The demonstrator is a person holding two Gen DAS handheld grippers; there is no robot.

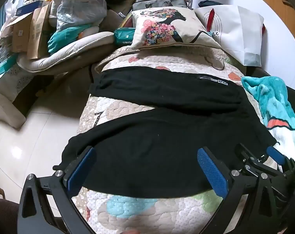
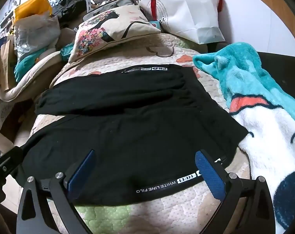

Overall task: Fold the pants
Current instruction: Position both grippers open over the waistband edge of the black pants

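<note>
Black pants (image 1: 163, 136) lie spread on a quilted bed cover (image 1: 139, 212), the two legs running to the left and the waist to the right. The pants also show in the right wrist view (image 2: 128, 136), with a white-lettered waistband (image 2: 167, 184) at the near edge. My left gripper (image 1: 147, 167) is open, its blue pads (image 1: 211, 173) hovering over the near leg. My right gripper (image 2: 145, 169) is open over the waist part, holding nothing. The right gripper also shows at the right edge of the left wrist view (image 1: 264, 159).
A flowered cushion (image 1: 167, 27) and a white paper bag (image 1: 243, 33) lie at the head of the bed. A teal and white plush blanket (image 2: 260, 105) lies to the right of the pants. Boxes and bags (image 1: 50, 25) pile up at left. White tiled floor (image 1: 30, 136) lies left of the bed.
</note>
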